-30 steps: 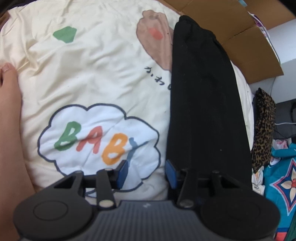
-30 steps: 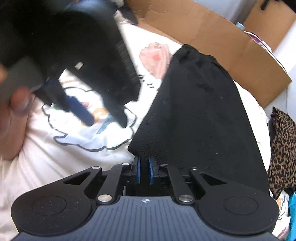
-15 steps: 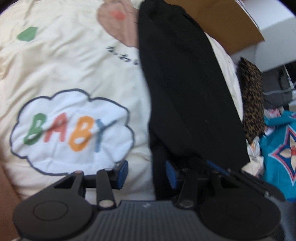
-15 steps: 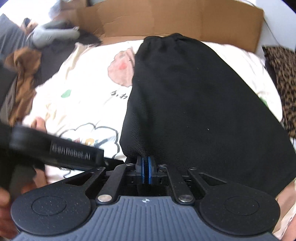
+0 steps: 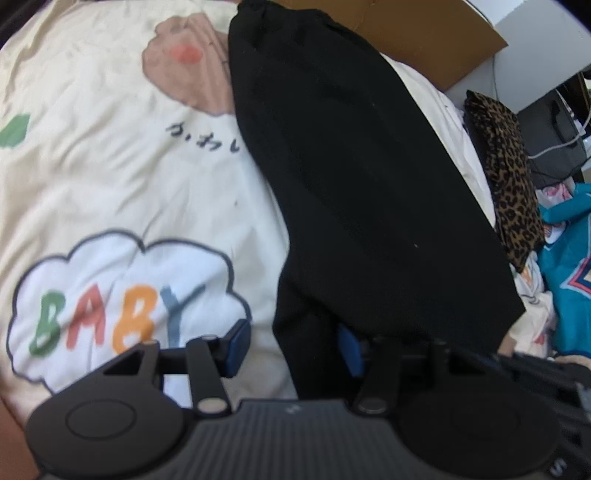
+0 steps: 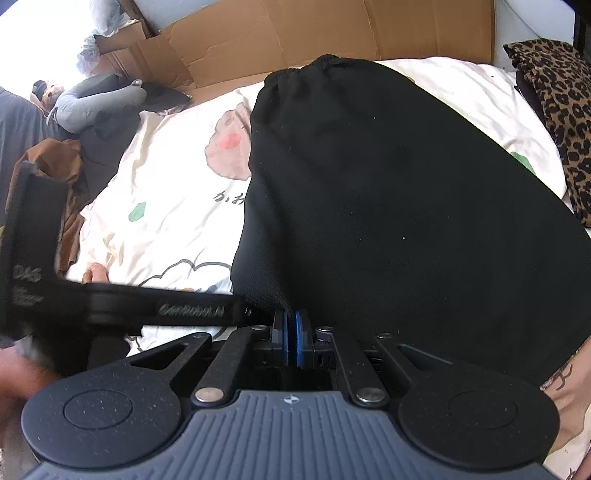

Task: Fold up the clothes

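While my right gripper (image 6: pixel 291 338) pinches the near edge of the black garment (image 6: pixel 406 192) lying on the bed (image 5: pixel 110 177), my left gripper (image 5: pixel 293 349) waits wide open around that edge.

One black garment (image 5: pixel 362 192) lies on one cream printed blanket (image 5: pixel 110 155). Beside the blanket sit one leopard-print cloth (image 5: pixel 511 173), one teal cloth (image 5: pixel 569 258), and beyond it one flattened cardboard sheet (image 6: pixel 295 33). Two hand-held grippers: left hand-held gripper (image 5: pixel 293 347), right hand-held gripper (image 6: pixel 291 338).
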